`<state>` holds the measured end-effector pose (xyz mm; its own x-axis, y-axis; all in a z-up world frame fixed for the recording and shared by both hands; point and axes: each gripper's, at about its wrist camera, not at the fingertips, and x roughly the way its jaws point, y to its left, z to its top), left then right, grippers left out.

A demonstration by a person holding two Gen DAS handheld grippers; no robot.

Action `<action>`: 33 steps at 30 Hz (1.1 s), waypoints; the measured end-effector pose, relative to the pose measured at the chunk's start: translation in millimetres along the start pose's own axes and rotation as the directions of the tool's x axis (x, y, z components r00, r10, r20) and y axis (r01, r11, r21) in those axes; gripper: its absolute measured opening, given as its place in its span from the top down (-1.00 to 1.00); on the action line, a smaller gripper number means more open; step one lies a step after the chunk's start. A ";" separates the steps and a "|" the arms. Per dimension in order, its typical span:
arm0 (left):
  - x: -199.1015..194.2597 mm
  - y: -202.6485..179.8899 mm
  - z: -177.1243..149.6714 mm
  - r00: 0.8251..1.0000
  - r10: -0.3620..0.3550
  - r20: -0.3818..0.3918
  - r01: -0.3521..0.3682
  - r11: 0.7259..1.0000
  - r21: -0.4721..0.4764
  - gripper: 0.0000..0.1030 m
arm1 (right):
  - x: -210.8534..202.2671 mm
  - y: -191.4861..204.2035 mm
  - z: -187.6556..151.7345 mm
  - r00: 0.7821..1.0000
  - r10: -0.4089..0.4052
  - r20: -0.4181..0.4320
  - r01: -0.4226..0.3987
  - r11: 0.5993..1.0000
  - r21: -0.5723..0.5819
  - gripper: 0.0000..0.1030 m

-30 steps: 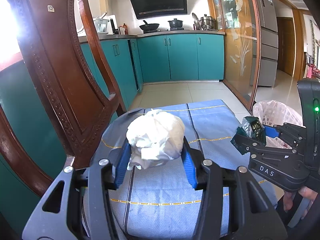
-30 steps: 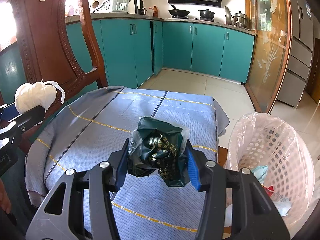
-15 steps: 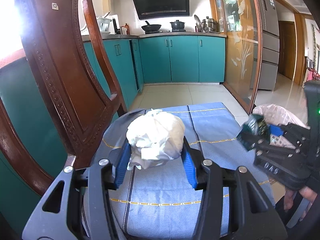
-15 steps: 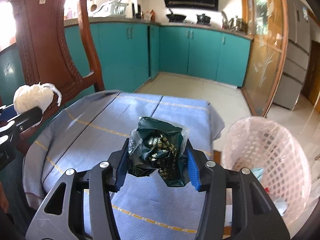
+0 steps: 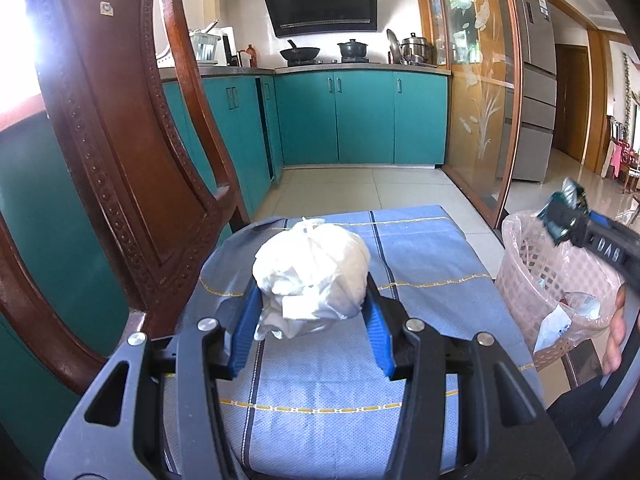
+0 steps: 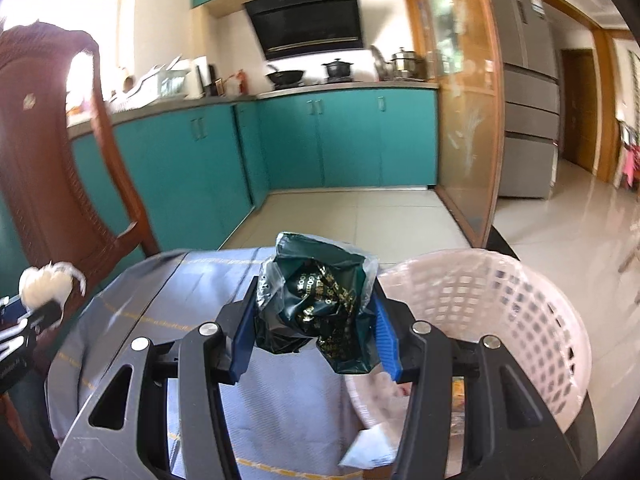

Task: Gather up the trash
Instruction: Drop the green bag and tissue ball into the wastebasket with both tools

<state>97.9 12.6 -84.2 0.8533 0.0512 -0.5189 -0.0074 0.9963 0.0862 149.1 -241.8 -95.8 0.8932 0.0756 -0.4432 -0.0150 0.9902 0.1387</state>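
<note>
My left gripper (image 5: pixel 312 312) is shut on a white crumpled plastic bag (image 5: pixel 312 276), held above the blue cloth-covered chair seat (image 5: pixel 432 264). The same white bag (image 6: pixel 44 288) shows at the left edge of the right wrist view. A crumpled dark green wrapper (image 6: pixel 316 300) with gold print sits clamped in my right gripper (image 6: pixel 316 324), at the near left rim of the pink lattice waste basket (image 6: pixel 500 304). In the left wrist view the right gripper (image 5: pixel 568 216) holds the green wrapper (image 5: pixel 560 212) over the basket (image 5: pixel 552 280), which is lined with a clear bag and holds scraps of paper.
A carved dark wooden chair back (image 5: pixel 120 152) rises on the left. Teal kitchen cabinets (image 5: pixel 360 116) and a tiled floor (image 5: pixel 360 188) lie ahead, a glass sliding door (image 5: pixel 476 100) to the right. A person's fingers (image 5: pixel 616 336) grip the right tool.
My right gripper has swung right and upward with the green wrapper, from above the blue seat to the basket's rim, rolling as it went. The left gripper with the white bag stayed put.
</note>
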 end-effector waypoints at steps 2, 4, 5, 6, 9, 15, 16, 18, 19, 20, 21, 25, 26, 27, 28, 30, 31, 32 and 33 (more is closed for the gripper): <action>2.5 -1.1 0.3 1.000 -0.005 -0.005 0.005 1.000 0.005 0.04 | -0.2 -12.6 1.3 1.000 -0.014 0.000 0.014 0.999 0.042 0.02; 4.5 -2.6 -0.7 1.000 -0.011 -0.011 0.011 1.000 0.006 0.04 | -1.2 -23.1 1.8 1.000 -0.028 0.000 0.028 0.997 0.074 0.02; 5.5 -3.2 -1.0 1.000 -0.013 -0.012 0.013 1.000 0.006 0.04 | -1.7 -29.0 2.3 0.999 -0.039 0.001 0.038 0.995 0.092 0.02; 5.4 -3.6 -1.2 1.000 -0.014 -0.013 0.014 1.000 0.007 0.04 | -2.6 -33.7 2.6 0.999 -0.049 0.003 0.048 0.993 0.106 0.02; 8.0 -6.6 -0.2 1.000 -0.022 -0.021 0.023 1.000 0.009 0.04 | -7.4 -46.4 3.4 0.997 -0.074 0.020 0.071 0.987 0.143 0.02; 7.9 -27.6 14.6 0.995 -0.096 -0.010 0.096 0.995 0.021 0.04 | -15.2 -60.0 5.2 0.988 -0.149 0.037 0.142 0.978 0.154 0.02; 8.0 -33.6 17.7 0.993 -0.117 -0.007 0.118 0.993 0.026 0.04 | -15.0 -62.8 4.3 0.988 -0.153 0.033 0.146 0.977 0.158 0.02; 9.6 -47.0 22.4 0.988 -0.152 -0.005 0.152 0.988 0.037 0.04 | -12.1 -68.9 2.2 0.987 -0.158 0.012 0.153 0.973 0.173 0.02; 11.3 -55.9 24.9 0.986 -0.167 -0.005 0.167 0.985 0.048 0.04 | -11.3 -72.5 0.9 0.988 -0.157 0.002 0.154 0.971 0.182 0.02; 12.0 -62.7 25.8 0.984 -0.178 -0.006 0.178 0.982 0.055 0.04 | -12.4 -75.1 -0.2 0.987 -0.158 -0.002 0.156 0.970 0.185 0.02; 14.0 -72.8 27.4 0.979 -0.203 -0.009 0.203 0.977 0.063 0.04 | -13.3 -77.6 -1.1 0.987 -0.162 -0.004 0.160 0.970 0.185 0.02; 22.9 -103.4 31.4 0.960 -0.279 -0.026 0.280 0.955 0.093 0.04 | -17.8 -86.8 -5.4 0.982 -0.186 -0.015 0.185 0.966 0.183 0.02; 26.7 -109.2 32.6 0.954 -0.299 -0.034 0.301 0.949 0.096 0.04 | -18.7 -90.1 -6.3 0.982 -0.190 -0.019 0.190 0.964 0.188 0.02; 32.7 -117.4 34.7 0.946 -0.320 -0.045 0.323 0.941 0.099 0.04 | -18.8 -94.1 -7.4 0.981 -0.194 -0.027 0.196 0.960 0.198 0.02; 39.0 -125.2 36.4 0.941 -0.335 -0.055 0.339 0.935 0.104 0.04 | -18.7 -98.7 -8.5 0.980 -0.197 -0.036 0.200 0.957 0.210 0.02; 52.8 -140.4 40.0 0.927 -0.365 -0.083 0.373 0.922 0.107 0.04 | -18.9 -105.4 -10.1 0.979 -0.198 -0.050 0.204 0.951 0.231 0.02; 60.0 -148.3 41.7 0.918 -0.384 -0.100 0.394 0.913 0.107 0.04 | -18.9 -108.8 -10.9 0.978 -0.200 -0.056 0.208 0.948 0.240 0.02; 65.7 -156.2 43.4 0.910 -0.398 -0.116 0.410 0.906 0.108 0.04 | -19.4 -110.1 -11.1 0.978 -0.201 -0.060 0.210 0.946 0.246 0.02; 73.3 -167.4 46.1 0.902 -0.412 -0.133 0.426 0.898 0.111 0.04 | -19.4 -113.1 -11.8 0.978 -0.201 -0.063 0.210 0.944 0.255 0.02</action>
<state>185.7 -153.6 -97.4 0.7031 -0.3546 -0.6163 0.4151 0.9084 -0.0491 128.2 -353.8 -113.4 0.8479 -0.1177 -0.5169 0.2883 0.9206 0.2633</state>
